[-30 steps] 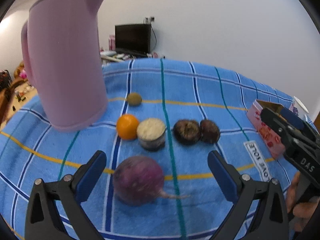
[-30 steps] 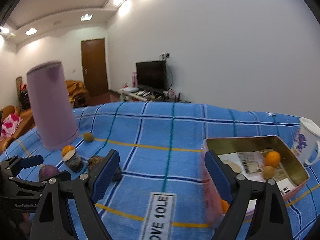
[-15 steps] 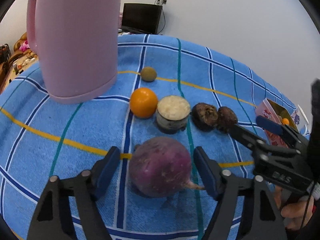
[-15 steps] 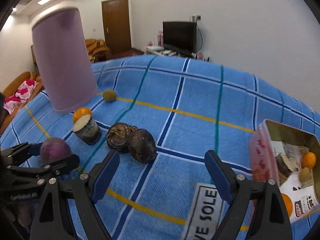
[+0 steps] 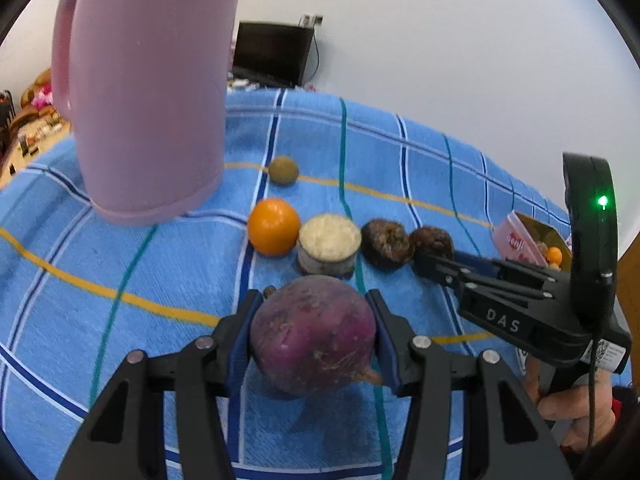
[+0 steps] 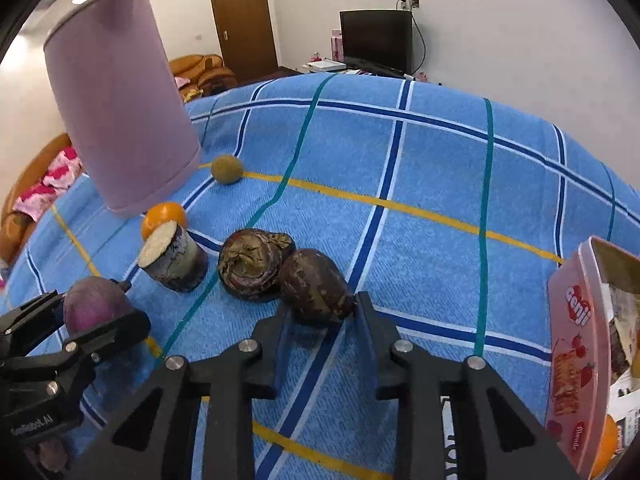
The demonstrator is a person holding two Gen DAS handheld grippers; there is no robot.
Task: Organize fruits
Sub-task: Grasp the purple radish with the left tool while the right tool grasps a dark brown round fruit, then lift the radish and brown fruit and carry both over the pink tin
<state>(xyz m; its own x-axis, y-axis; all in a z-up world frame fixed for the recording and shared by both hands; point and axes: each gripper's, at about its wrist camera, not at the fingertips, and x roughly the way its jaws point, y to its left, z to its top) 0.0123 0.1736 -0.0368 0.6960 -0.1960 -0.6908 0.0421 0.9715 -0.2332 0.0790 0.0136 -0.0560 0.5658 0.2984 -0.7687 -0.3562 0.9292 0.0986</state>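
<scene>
left wrist: left tongs (image 5: 312,332) around purple root (image 5: 314,334)

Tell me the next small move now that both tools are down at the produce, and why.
Probably lift both straight up a little. The left tool is closing, its pads flanking the round purple turnip; the right tool is shut on the dark brown oval fruit, which touches a wrinkled dark fruit. The open pink tin box on the right looks like the destination.
</scene>
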